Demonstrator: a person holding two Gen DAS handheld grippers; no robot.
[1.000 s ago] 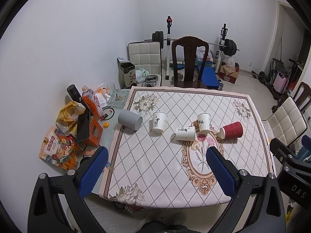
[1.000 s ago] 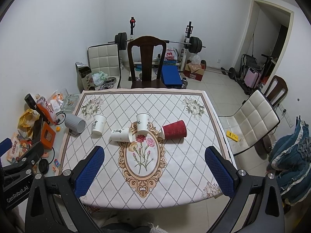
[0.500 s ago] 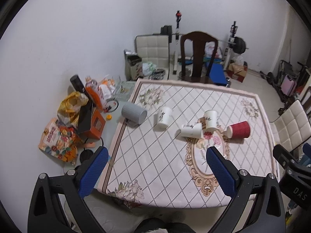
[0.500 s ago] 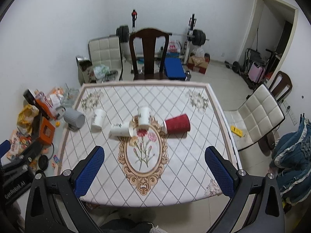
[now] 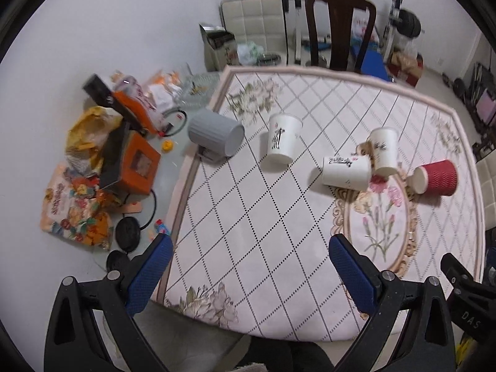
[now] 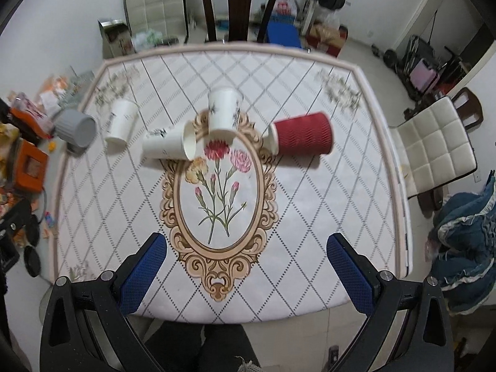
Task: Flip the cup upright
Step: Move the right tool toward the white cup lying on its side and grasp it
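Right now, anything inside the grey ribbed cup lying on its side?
The grey ribbed cup lies tipped at the tablecloth's left edge, with a flat grey end facing both cameras. Neither view looks into it, so its contents cannot be told.

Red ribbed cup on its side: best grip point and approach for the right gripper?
Take the red cup across its ribbed wall near mid-body, coming from above with the open right gripper. It lies sideways, base pointing left and rim right, with clear tablecloth front and back.
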